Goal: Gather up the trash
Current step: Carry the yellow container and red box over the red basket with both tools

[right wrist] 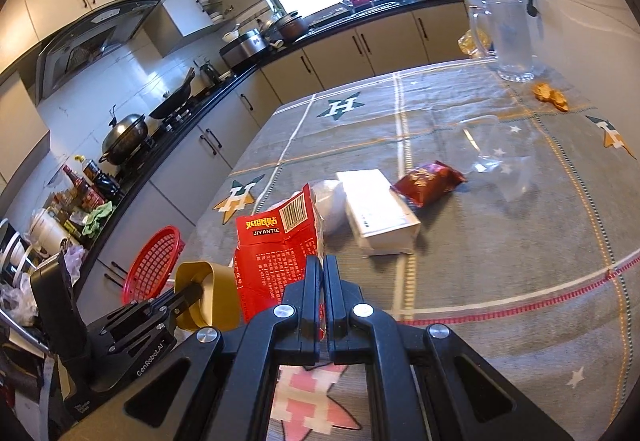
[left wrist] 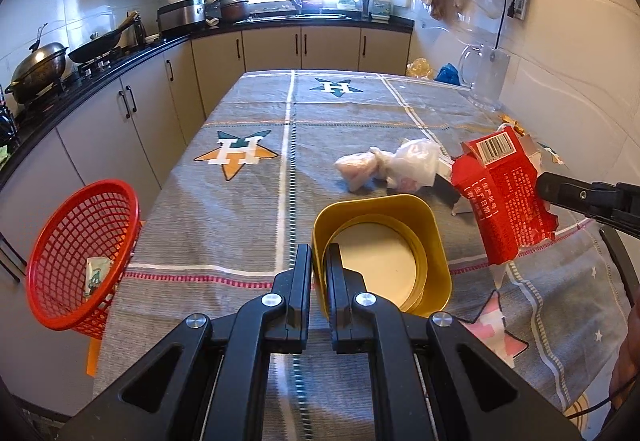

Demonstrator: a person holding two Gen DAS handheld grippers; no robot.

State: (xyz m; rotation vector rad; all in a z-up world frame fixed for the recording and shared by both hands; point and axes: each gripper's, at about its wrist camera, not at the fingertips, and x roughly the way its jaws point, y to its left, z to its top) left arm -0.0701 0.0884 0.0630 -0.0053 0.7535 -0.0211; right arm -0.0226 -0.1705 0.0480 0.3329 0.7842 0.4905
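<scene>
Red basket (left wrist: 82,255) hangs at the worktop's (left wrist: 224,225) left edge, a scrap of paper inside. Just right of it, the left gripper (left wrist: 319,261) is clamped on the near wall of a yellow cup (left wrist: 434,237), held tilted above the cloth. Further right, the right gripper (right wrist: 322,273) pinches a torn red carton (right wrist: 276,261), lifted clear of the cloth. Beyond both, a knotted plastic bag (left wrist: 384,165) lies mid-cloth, with bare cloth stretching to the far edge. Only the right wrist view shows the white box (right wrist: 380,213), the dark red wrapper (right wrist: 426,181) and the glass jug (right wrist: 510,37) behind.
</scene>
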